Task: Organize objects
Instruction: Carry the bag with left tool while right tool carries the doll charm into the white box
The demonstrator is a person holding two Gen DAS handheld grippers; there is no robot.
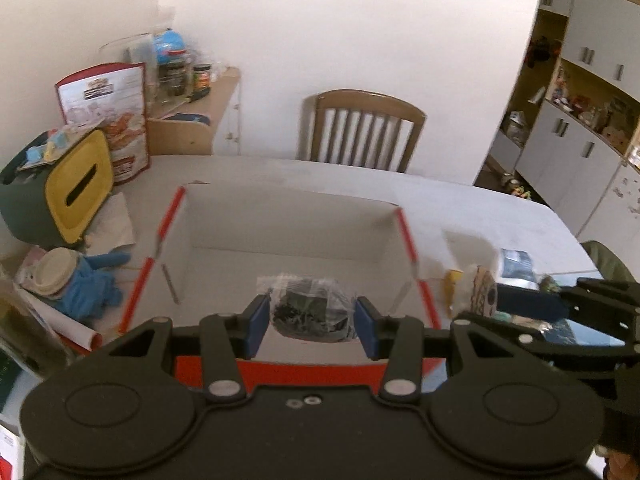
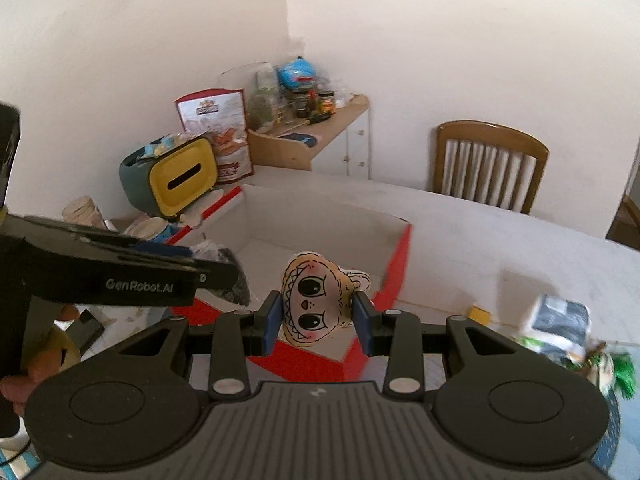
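Left tool [image 1: 313,322] pinches a crinkly clear bag [image 1: 310,307]; right tool [image 2: 317,321] a puffy cartoon-face pouch [image 2: 316,300].

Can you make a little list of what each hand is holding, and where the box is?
left gripper: shut on a clear bag of dark bits, above the box
right gripper: shut on a cartoon face toy, by the box's near corner
box: red outside, white inside, open, on the table
box contents: none seen

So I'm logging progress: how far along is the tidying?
Nothing visibly lies in the box yet. In hand: the left gripper holds a plastic bag over it; the right gripper holds a cartoon-face pouch. Packets remain on the table.
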